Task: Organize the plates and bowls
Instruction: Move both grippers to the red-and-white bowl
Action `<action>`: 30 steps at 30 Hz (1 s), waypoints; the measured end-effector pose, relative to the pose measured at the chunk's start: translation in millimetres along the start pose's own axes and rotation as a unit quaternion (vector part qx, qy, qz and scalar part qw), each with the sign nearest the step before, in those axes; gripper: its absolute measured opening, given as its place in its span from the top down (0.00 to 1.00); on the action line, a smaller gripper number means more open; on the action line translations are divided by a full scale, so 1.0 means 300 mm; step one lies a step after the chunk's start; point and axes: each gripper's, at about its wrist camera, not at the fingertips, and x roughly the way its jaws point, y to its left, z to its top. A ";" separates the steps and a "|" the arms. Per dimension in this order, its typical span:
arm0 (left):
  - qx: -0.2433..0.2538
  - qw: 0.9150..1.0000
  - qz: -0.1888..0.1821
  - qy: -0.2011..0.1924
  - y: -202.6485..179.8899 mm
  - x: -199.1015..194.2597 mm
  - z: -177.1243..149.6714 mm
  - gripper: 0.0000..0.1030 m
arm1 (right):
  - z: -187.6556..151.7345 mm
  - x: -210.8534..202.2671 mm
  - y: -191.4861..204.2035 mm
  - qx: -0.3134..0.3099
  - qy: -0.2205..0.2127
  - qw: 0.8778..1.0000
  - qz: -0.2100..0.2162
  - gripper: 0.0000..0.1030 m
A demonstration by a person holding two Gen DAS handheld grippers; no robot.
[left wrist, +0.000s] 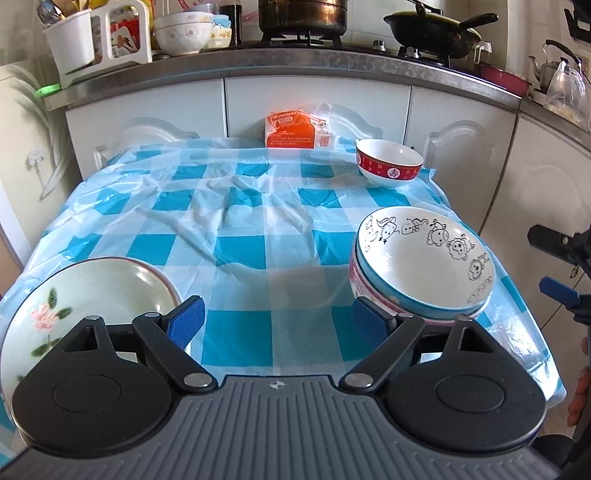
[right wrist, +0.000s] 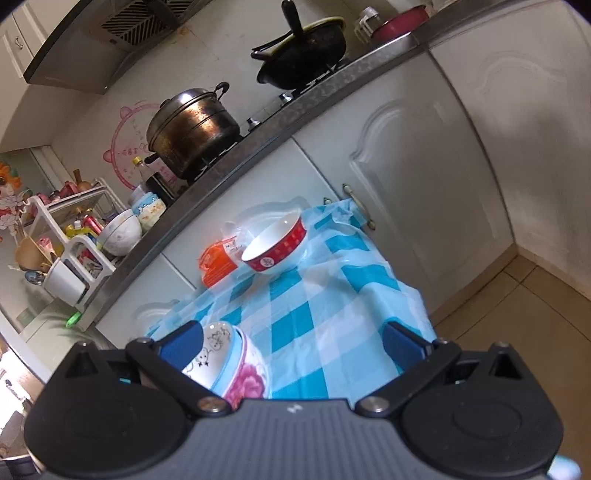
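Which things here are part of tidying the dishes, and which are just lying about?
For the job: flower plate, stacked bowls, red bowl.

Lying about: orange packet, steel pot, black wok, kettle.

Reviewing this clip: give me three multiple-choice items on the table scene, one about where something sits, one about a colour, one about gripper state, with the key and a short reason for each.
1. Where does the red-banded bowl stand on the checked tablecloth?
A. far right corner, near the cabinets
B. on the flower plate
C. inside the cartoon bowl

2. What colour is the packet at the far edge of the table?
A. green
B. orange
C. black

3. How is the left gripper?
A. shut on a spoon
B. shut on the plate
C. open, holding nothing

Key: 1 A, it stands alone at the far right, apart from the stacked cartoon bowl and the flower plate. 2 B, the wrapper is orange and white. 3 C, its blue fingers stand wide apart over bare cloth.
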 end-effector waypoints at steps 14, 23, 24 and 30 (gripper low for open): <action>-0.082 0.992 -0.096 0.023 0.091 0.104 0.158 0.00 | 0.126 0.220 0.003 0.004 0.003 0.999 0.047 0.01; -0.083 0.987 -0.138 0.007 0.068 0.185 0.318 0.00 | 0.219 0.388 0.016 0.007 -0.001 0.996 0.093 0.01; -0.080 0.987 -0.141 0.006 0.064 0.198 0.338 0.00 | 0.228 0.406 0.013 0.012 -0.002 0.995 0.101 0.01; -0.080 0.985 -0.154 0.003 0.018 0.296 0.422 0.00 | 0.244 0.511 -0.029 0.061 -0.012 0.991 0.118 0.01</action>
